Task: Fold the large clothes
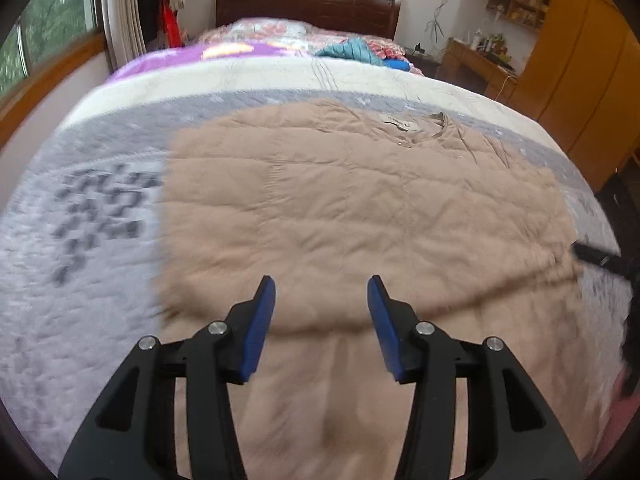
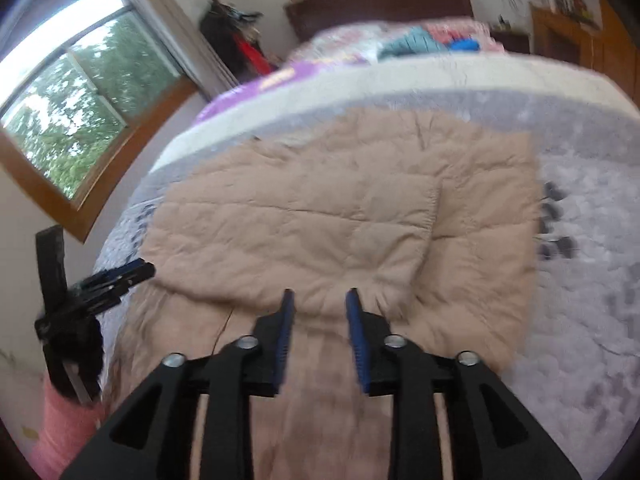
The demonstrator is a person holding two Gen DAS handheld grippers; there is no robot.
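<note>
Both point downward with nothing between the pads — left gripper (image 1: 321,280) wider apart than right gripper (image 2: 319,293).

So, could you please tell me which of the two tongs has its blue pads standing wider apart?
The left tongs: the gap between their pads is clearly wider than on the right tongs. Both hang open over the tan quilted garment.

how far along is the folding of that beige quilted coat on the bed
Partly done. The coat lies flat on the bed, one side already folded in over the body, with straight side edges. Nothing is in hand: the left gripper and right gripper hover open above the near fold, fingers empty. Left: the lower part near the camera looks unfolded and needs bringing up.
</note>
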